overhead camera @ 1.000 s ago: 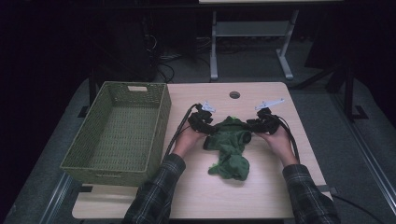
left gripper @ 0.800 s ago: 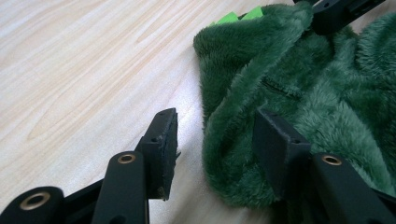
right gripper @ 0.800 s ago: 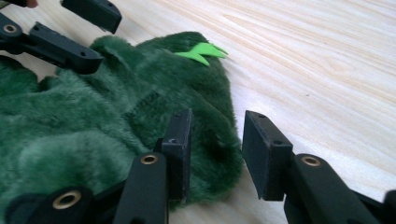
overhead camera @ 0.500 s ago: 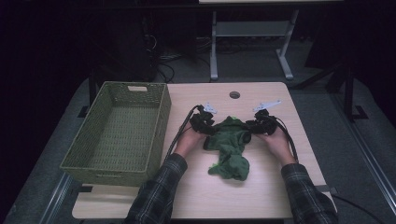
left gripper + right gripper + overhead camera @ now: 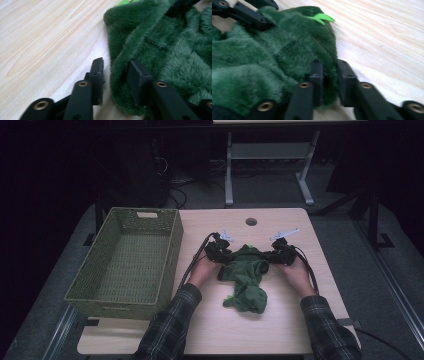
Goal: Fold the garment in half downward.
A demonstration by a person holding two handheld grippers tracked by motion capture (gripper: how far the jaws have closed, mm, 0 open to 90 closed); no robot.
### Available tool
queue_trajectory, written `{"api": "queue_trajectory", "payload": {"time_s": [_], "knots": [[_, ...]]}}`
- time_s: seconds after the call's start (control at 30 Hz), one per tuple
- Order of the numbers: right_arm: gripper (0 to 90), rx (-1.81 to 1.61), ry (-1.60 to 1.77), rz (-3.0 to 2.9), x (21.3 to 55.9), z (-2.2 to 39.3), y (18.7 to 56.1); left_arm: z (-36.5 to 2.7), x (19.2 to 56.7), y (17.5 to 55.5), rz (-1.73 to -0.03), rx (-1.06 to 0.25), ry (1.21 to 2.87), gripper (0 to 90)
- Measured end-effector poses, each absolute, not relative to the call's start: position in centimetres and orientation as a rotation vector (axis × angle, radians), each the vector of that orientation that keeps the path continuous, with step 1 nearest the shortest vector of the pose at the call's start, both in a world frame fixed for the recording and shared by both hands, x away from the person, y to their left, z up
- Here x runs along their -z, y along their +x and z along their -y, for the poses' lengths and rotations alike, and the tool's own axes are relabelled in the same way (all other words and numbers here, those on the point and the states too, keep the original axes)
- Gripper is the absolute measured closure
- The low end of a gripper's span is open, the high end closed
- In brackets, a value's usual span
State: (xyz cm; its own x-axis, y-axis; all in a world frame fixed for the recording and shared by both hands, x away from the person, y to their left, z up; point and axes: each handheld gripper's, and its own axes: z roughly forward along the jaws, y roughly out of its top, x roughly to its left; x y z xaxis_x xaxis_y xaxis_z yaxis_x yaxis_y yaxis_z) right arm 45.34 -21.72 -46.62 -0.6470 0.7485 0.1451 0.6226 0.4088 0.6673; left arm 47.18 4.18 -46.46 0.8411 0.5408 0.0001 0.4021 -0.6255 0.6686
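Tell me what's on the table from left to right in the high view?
Woven basket → left claw → green fuzzy cloth → right claw.

Dim and grainy from above, dark beyond the surface; bright, softly blurred close up in both gripper views.

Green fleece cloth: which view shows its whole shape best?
The high view: the green fleece cloth lies in full on the table. The left gripper view shows one edge between that gripper's jaws; the right gripper view shows a pinched edge and a bright green tag.
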Motion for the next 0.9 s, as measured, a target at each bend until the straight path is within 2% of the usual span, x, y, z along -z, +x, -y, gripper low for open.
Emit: {"api": "queue_trajectory", "payload": {"time_s": [0.1,0.27,0.53,0.9], "knots": [[85.2,-1.068,1.215,-2.485,46.5,21.7,45.3,-4.0,46.5,47.2,-0.692,-0.249,2.334,75.6],[86.8,-1.082,1.23,-2.485,46.2,21.6,45.2,-4.1,46.1,47.1,-0.715,-0.241,2.319,85.5],[87.6,-1.146,1.234,-2.413,43.7,21.6,44.8,-4.6,43.5,47.0,-0.728,-0.261,2.235,86.3],[87.7,-1.148,1.189,-2.336,38.2,21.8,46.4,-4.1,38.1,47.5,-0.692,-0.345,2.165,86.0]]}}
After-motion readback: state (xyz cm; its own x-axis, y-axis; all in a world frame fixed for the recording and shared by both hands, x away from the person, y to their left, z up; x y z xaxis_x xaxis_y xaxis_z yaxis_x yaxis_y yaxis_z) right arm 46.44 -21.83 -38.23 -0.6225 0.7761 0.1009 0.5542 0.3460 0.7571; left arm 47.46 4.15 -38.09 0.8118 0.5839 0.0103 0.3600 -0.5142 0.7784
